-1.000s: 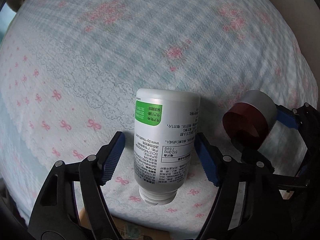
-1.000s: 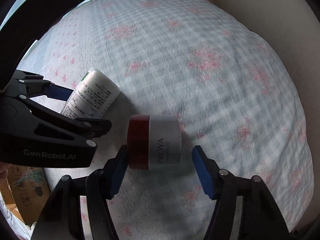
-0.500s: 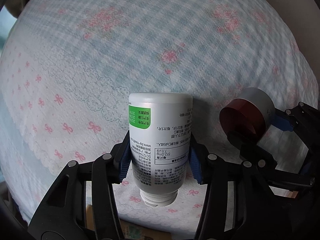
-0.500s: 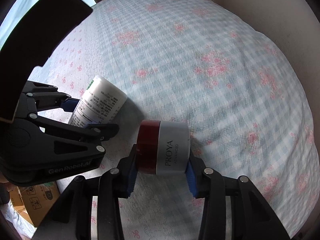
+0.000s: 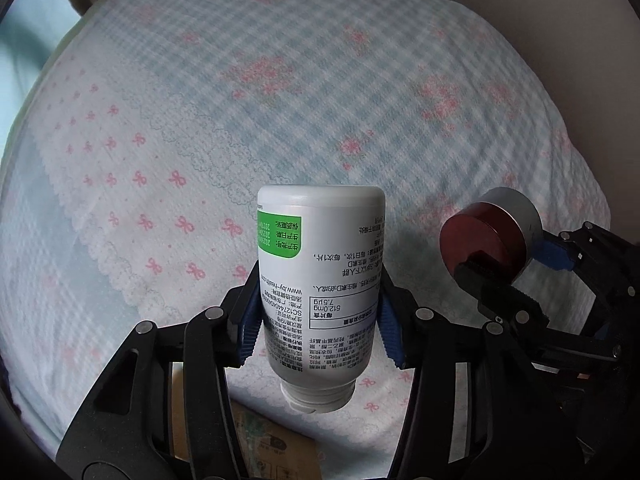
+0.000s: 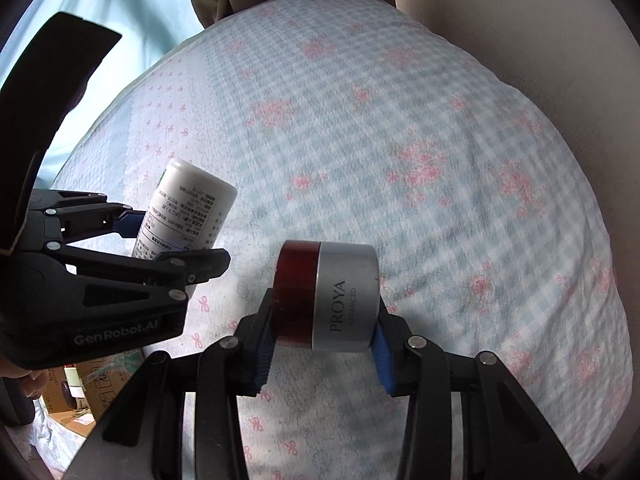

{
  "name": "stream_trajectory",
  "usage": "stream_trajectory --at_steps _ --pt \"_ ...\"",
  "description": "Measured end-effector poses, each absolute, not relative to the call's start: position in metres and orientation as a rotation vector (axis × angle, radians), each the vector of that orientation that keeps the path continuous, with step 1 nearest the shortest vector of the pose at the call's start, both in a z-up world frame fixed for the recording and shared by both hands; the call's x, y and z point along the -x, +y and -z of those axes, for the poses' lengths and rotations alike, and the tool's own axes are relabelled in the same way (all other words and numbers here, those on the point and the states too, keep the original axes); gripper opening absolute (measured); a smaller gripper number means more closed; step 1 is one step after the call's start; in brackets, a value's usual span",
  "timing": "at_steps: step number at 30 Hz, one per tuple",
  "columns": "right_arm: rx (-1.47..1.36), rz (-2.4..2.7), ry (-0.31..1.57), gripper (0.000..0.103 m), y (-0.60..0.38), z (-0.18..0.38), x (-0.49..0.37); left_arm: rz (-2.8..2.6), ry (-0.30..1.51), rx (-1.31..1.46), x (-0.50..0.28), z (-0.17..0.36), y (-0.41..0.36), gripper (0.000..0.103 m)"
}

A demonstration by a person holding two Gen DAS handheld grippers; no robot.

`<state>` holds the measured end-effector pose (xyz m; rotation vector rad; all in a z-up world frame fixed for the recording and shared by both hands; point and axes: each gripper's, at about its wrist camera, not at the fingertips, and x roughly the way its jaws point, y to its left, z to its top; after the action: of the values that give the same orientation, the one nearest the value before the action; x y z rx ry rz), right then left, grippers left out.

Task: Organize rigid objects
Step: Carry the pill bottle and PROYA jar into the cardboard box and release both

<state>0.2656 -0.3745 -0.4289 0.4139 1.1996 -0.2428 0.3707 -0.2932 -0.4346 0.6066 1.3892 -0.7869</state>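
A bed (image 5: 280,92) covered in a blue-checked sheet with pink flowers and bows fills both views, and nothing lies on it between the two held things. Beyond its near edge, cardboard boxes (image 6: 76,396) sit on the floor at lower left.

The left hand-held gripper (image 5: 318,324) pinches a white supplement bottle (image 5: 320,280) by its sides, neck pointing back toward the camera and base pointing away, lifted clear of the sheet. Its label carries a green panel, Chinese text, "512.0mg", "7.5µg" and "www.by-health.com". What it contains cannot be seen.

To its right, the right hand-held gripper (image 6: 322,350) pinches a cream jar (image 6: 326,294) lying sideways, dark red body to the left, silver lid to the right, printed "PROYA ADVANCED". The left gripper's body reads "GenRobot.AI".
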Motion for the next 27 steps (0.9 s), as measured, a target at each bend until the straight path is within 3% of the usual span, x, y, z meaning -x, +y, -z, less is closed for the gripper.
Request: stream_trajectory --at_steps 14,21,27 --pt "-0.272 0.172 1.088 0.038 -0.294 0.281 -0.247 0.713 1.185 -0.350 -0.354 0.269 -0.154 0.046" --pt "-0.206 0.095 1.044 0.038 -0.219 0.228 -0.246 0.619 1.145 -0.268 -0.332 0.229 -0.049 0.046" --pt "-0.171 0.038 1.043 0.038 -0.150 0.207 -0.247 0.545 1.158 -0.193 -0.321 0.227 0.035 0.046"
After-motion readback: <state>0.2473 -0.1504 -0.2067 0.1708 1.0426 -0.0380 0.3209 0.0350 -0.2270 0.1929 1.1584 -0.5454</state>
